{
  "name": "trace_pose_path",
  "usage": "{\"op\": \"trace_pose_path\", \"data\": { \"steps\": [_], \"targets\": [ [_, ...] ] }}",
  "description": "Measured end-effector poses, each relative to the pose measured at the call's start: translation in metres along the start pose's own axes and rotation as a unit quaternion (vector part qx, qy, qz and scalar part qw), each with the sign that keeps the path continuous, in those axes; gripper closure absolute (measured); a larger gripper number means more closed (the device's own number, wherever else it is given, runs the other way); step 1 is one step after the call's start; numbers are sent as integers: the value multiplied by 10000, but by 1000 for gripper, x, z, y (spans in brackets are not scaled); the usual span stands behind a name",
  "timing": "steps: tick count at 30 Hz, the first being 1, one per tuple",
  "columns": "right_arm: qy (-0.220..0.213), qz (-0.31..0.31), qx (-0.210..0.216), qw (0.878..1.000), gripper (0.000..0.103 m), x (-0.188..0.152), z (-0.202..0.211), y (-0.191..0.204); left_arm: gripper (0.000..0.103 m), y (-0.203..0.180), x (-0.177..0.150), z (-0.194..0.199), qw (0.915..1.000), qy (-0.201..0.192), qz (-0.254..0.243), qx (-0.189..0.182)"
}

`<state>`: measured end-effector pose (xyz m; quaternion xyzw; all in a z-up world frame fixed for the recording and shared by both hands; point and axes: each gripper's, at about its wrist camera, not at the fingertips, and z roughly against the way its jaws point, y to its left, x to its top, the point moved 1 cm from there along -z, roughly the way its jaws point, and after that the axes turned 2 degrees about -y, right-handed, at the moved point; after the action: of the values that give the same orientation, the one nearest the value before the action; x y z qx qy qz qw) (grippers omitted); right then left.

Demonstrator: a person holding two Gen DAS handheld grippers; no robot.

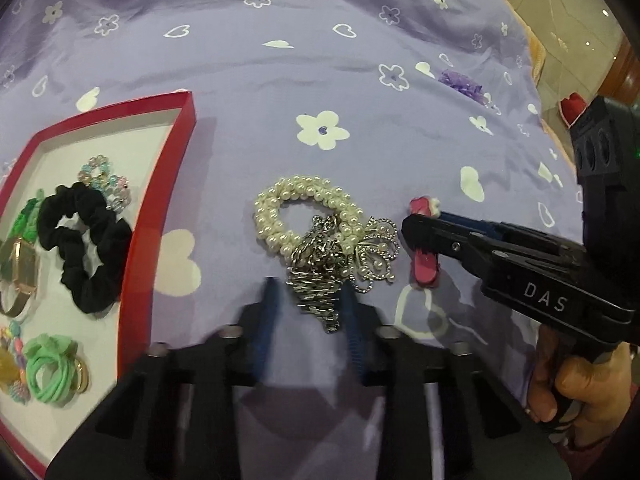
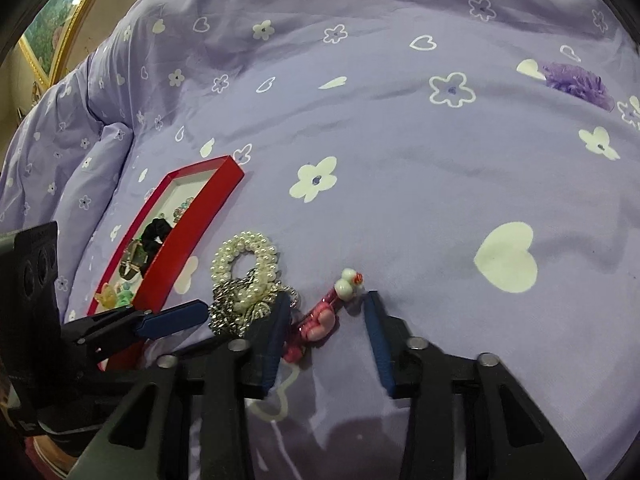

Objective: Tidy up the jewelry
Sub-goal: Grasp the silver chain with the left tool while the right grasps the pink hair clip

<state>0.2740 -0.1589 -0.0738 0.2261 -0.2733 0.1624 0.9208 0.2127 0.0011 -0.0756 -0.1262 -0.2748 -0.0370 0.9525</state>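
A pearl scrunchie [image 1: 296, 208] lies on the purple bedsheet, tangled with a silver chain [image 1: 320, 276] and a pearl brooch [image 1: 376, 252]. My left gripper [image 1: 310, 284] is open, its blue fingers either side of the chain's lower end. A pink hair clip [image 1: 424, 264] with a white and pink charm lies just right of the pile. My right gripper [image 2: 328, 304] is open around that clip [image 2: 320, 320]; its left finger touches the pile [image 2: 244, 280]. The red jewelry box [image 1: 160, 216] at left holds a black scrunchie [image 1: 84, 248], green hair ties [image 1: 50, 368], a beaded bracelet [image 1: 106, 180] and a gold watch [image 1: 22, 276].
A purple fabric flower [image 2: 576, 80] lies far right on the sheet. The bed edge and tiled floor [image 1: 580, 20] show at upper right in the left wrist view. A gold picture frame [image 2: 68, 20] stands beyond the bed at upper left in the right wrist view.
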Motion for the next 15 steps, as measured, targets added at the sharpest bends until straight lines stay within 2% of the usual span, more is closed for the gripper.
{"op": "trace_pose_path", "data": {
  "steps": [4, 6, 15],
  "targets": [
    [-45, -120, 63, 9999, 86, 0, 3, -6, 90, 2, 1, 2, 9999, -32, 1, -128],
    [-97, -135, 77, 9998, 93, -2, 8, -6, 91, 1, 0, 5, 9999, -63, 12, -161],
    [-301, -185, 149, 9993, 93, -4, 33, -3, 91, 0, -2, 40, 9989, -420, 87, -209]
  ]
}}
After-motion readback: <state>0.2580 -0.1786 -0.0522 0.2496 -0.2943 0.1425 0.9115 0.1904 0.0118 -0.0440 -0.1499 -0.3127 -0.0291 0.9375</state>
